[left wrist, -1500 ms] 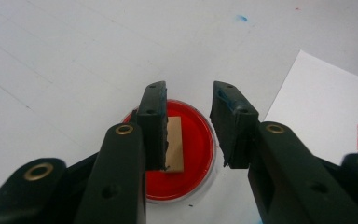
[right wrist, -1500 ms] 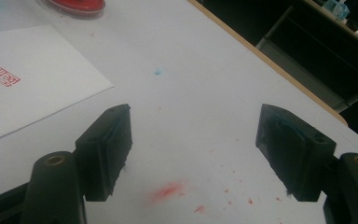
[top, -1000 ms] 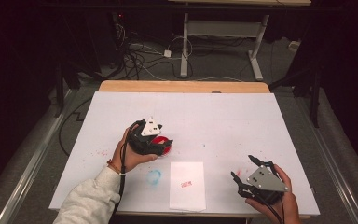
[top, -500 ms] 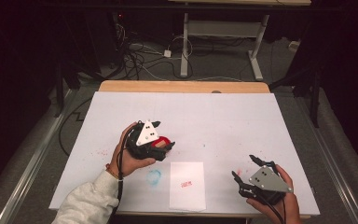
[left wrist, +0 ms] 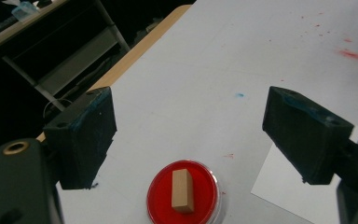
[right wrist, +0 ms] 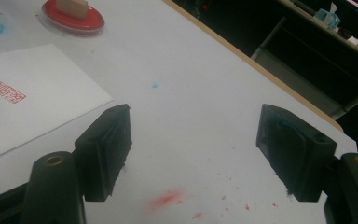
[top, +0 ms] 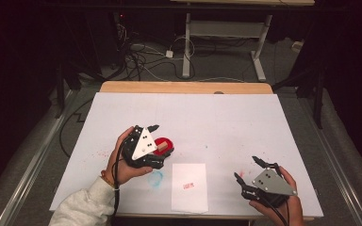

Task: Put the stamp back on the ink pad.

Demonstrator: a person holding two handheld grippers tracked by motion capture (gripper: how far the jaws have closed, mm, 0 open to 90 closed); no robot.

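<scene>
On the table there was one round red ink pad [left wrist: 182, 192], and one small wooden stamp block [left wrist: 182, 190] stood on it. One white sheet of paper [top: 189, 186] lay nearby, bearing one red stamp print [top: 189, 185]. Two handheld grippers were present, the left gripper [top: 154, 143] and the right gripper [top: 249, 170].

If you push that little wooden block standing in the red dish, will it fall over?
Probably. The wooden block stands taller than it is wide on the red ink pad, so a nudge near its top would likely tip it. It looks stiff and light. Its inked underside might smear the paper.
</scene>
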